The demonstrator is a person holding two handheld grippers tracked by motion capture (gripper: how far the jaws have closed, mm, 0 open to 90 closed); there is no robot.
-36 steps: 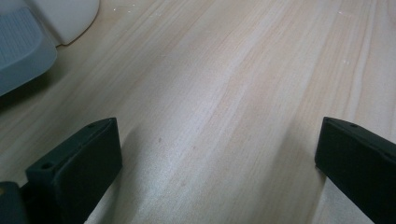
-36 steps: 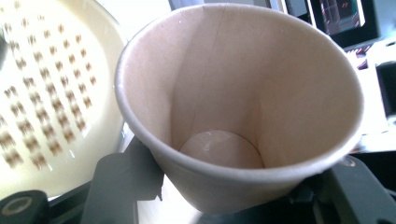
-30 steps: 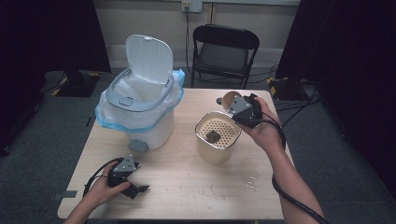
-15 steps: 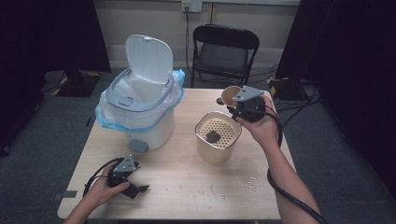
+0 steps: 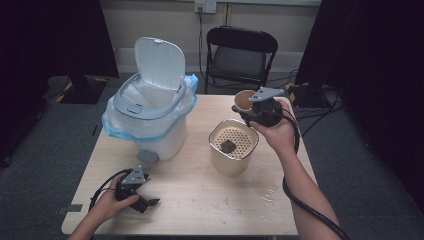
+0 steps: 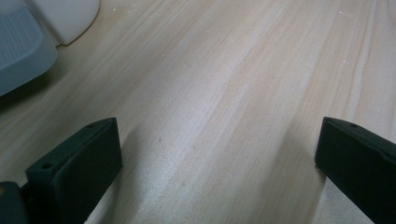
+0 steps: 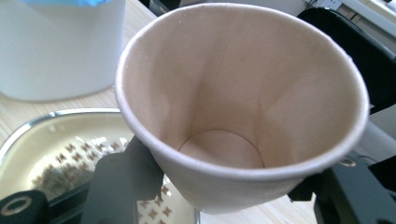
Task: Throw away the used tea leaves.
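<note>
Right gripper (image 5: 250,107) grips an empty cup (image 7: 243,102) at upper right, above the strainer (image 5: 233,141) — likely the emptying step; next, probably the bin (image 5: 150,112). Left gripper (image 6: 219,154) rests unclenched, lower left.

Bright overhead light on the table (image 5: 200,200), dark surroundings; soft shadows; close views slightly blurred.

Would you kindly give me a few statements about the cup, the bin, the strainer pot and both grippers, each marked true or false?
1. The right gripper grips a paper cup. True.
2. The cup holds liquid. False: it looks empty.
3. The bin has its lid shut. False: the lid stands open.
4. The left gripper is open over bare table. True.
5. A dark lump lies in the strainer pot. True.
</note>
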